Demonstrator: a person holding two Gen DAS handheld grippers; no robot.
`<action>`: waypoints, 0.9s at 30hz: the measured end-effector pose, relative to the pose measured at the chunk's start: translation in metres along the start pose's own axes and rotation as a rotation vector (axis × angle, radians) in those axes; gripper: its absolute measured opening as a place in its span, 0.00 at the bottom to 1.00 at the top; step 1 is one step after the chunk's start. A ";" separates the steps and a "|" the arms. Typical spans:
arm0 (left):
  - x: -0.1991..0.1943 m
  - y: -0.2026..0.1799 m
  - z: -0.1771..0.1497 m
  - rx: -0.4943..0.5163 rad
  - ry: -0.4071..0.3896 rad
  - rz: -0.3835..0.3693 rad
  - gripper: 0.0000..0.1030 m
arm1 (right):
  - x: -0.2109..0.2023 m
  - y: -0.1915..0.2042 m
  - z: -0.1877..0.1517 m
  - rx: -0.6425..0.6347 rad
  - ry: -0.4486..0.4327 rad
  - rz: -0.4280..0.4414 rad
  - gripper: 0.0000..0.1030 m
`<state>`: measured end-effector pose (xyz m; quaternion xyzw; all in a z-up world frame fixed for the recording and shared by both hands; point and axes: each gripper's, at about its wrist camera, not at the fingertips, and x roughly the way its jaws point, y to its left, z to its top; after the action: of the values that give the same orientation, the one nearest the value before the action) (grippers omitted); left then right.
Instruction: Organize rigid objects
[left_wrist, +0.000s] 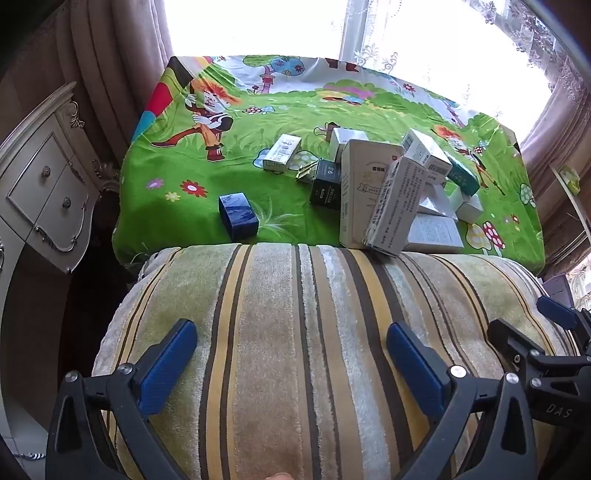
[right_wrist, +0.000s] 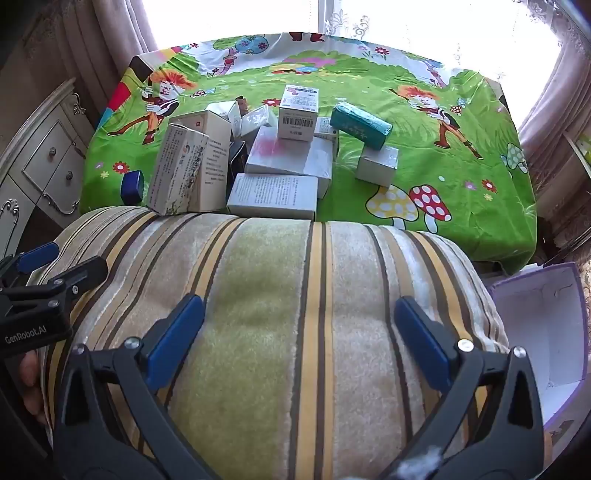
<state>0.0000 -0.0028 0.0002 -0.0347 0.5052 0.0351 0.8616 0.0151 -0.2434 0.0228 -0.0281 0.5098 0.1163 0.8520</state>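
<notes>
Along the near edge of the green sheet (right_wrist: 424, 122), leaning boxes (right_wrist: 280, 158) wait beyond two empty, wide-open grippers (left_wrist: 291, 362) (right_wrist: 299, 339), where one careless nudge could topple the pile.

Bright daylight floods through a wide window (left_wrist: 258, 26) hung with lace curtains (left_wrist: 524, 33) and heavy pinkish drapes (left_wrist: 110, 74). A carved cream dresser (left_wrist: 40, 177) with small round knobs stands at the left.
</notes>
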 end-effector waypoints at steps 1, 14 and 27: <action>0.000 -0.002 0.000 0.001 0.000 0.000 1.00 | 0.001 0.000 0.001 -0.004 0.014 -0.006 1.00; 0.000 0.002 -0.001 -0.018 0.012 -0.017 1.00 | 0.002 0.003 0.002 -0.001 0.017 -0.001 1.00; -0.004 0.007 -0.002 -0.047 -0.013 -0.040 1.00 | 0.001 0.001 0.001 0.000 0.013 0.005 1.00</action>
<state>-0.0044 0.0041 0.0022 -0.0649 0.4977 0.0299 0.8644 0.0160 -0.2420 0.0228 -0.0273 0.5152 0.1182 0.8484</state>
